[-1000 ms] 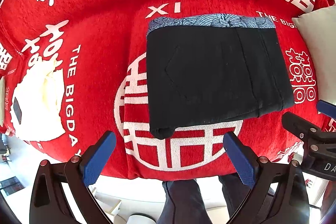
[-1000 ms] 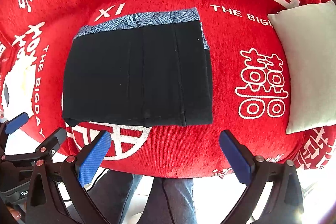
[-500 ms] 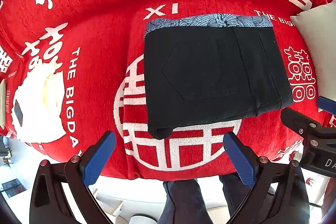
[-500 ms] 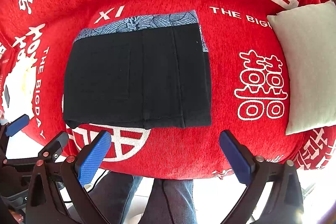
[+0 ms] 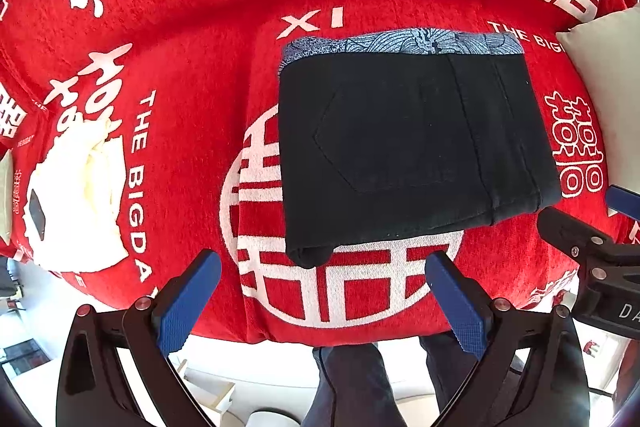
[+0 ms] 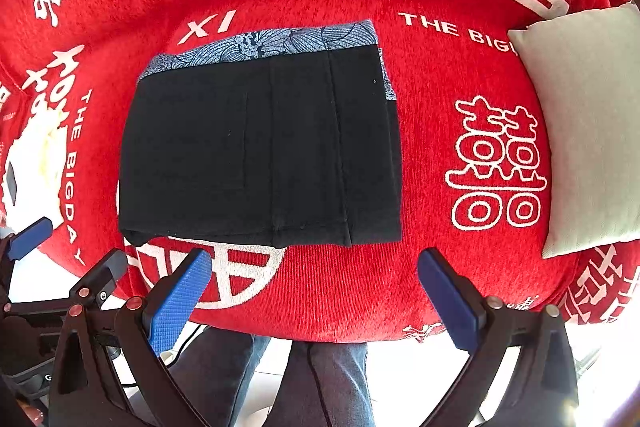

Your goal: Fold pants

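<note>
The black pants lie folded into a flat rectangle on the red sofa seat, with a back pocket on top. They rest on a folded blue patterned garment whose far edge shows. The pants also show in the right wrist view, above the patterned garment. My left gripper is open and empty, near the seat's front edge, short of the pants. My right gripper is open and empty, also at the front edge.
A cream garment lies on the seat to the left. A pale cushion leans at the right. The red cover has white characters and lettering. The person's legs and pale floor show below the seat edge.
Both grippers stay open and empty and have drifted only slightly; the pants sit a little nearer the left view's centre. The pants have not moved.
</note>
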`<state>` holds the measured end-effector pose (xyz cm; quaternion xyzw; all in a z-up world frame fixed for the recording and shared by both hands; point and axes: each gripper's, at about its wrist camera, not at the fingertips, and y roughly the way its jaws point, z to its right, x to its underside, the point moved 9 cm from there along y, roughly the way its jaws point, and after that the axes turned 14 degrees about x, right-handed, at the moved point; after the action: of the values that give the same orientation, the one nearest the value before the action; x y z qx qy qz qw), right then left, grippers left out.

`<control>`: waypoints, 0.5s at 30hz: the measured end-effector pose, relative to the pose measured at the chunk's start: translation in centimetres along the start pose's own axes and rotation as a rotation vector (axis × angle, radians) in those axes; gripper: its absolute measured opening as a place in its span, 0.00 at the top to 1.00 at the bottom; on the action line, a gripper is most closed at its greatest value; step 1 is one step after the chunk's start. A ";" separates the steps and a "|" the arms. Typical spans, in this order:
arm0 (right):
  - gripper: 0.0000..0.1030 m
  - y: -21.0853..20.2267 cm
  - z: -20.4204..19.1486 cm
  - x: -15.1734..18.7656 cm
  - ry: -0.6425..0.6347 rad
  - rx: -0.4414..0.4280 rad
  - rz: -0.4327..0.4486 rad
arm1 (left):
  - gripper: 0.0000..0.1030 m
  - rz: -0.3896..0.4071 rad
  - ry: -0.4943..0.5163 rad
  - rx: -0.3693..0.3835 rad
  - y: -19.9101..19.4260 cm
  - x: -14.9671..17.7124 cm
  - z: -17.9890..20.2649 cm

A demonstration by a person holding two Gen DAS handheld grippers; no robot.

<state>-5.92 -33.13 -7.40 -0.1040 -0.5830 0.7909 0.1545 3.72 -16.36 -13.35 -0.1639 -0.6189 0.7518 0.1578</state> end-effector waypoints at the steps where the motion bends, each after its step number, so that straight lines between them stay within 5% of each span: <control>1: 0.00 0.0 0.0 0.0 0.001 0.001 0.000 | 0.01 0.000 -0.001 0.000 0.0 0.0 0.0; 15: 0.00 0.1 -0.1 -0.3 -0.008 0.001 -0.004 | 0.01 -0.003 -0.011 -0.001 0.2 0.0 -0.1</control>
<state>-5.66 -33.17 -7.53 -0.0996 -0.5832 0.7914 0.1537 3.79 -16.34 -13.57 -0.1590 -0.6202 0.7522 0.1556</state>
